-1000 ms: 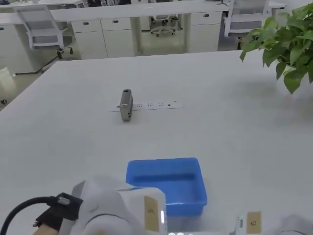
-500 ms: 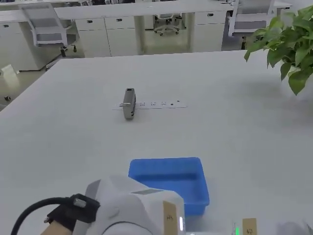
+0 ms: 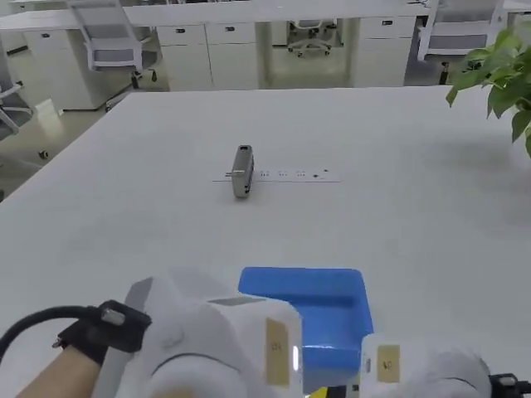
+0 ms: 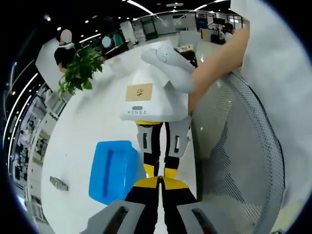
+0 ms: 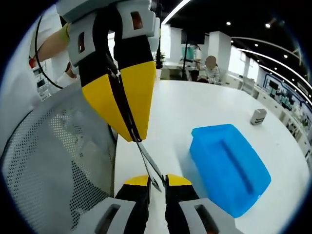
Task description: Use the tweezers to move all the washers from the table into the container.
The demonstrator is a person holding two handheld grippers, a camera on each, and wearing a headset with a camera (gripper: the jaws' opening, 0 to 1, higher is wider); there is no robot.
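The white desk (image 3: 398, 215) spread across most of the head view, and washers, if any lay on it, were too small for me to tell. The blue container (image 3: 303, 274) sat at the lower middle of that frame with its near part hidden behind my claws. I could not tell whether anything lay inside it. I judged the job to be at its very start: the tool was only being readied, and all the picking up and dropping in was left to do. In the right gripper view my left claw (image 5: 130, 131) came down from the upper left of the frame. Its yellow jaws were pressed together on the tweezers (image 5: 146, 163), which ran along the seam between them and poked out below toward the bottom middle. There my right claw (image 5: 156, 183) rose from the bottom edge with a narrow gap between its jaws, and the tip of the tweezers lay in that gap. I could not tell whether those jaws were bearing on it or merely standing around it. The container lay at the lower right of that frame, to the right of both claws, near them but apart. In the left gripper view it was at the lower left, just beside the two claws where they met tip to tip.
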